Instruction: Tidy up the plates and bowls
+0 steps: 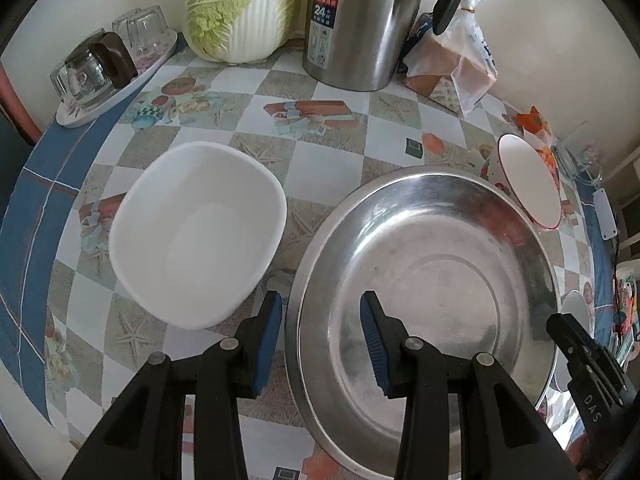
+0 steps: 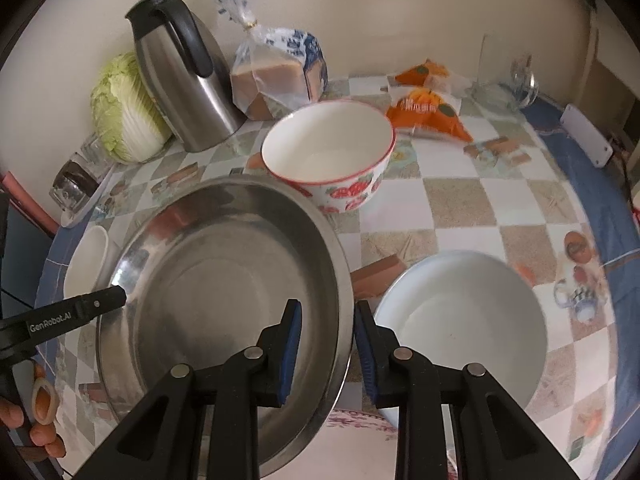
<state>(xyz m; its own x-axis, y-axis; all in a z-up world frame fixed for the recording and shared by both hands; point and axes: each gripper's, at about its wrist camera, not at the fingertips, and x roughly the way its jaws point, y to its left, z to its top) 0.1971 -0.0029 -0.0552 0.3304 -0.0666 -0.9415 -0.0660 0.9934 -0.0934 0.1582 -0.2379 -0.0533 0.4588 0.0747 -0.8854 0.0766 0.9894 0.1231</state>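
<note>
Straddling steel basin (image 1: 432, 280) rim; both grippers

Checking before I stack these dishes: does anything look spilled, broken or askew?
Nothing spilled or broken shows. The steel basin seems to sit tilted, its rim between the fingers of both the left gripper and right gripper. The floral bowl and white dish look empty and upright.

Showing soft, even daylight; glaring off the steel basin (image 1: 424, 288) and thermos kettle (image 1: 360, 20); bending strongly at fisheye edges; blurring the tablecloth (image 2: 460, 208) at right wrist periphery.
</note>
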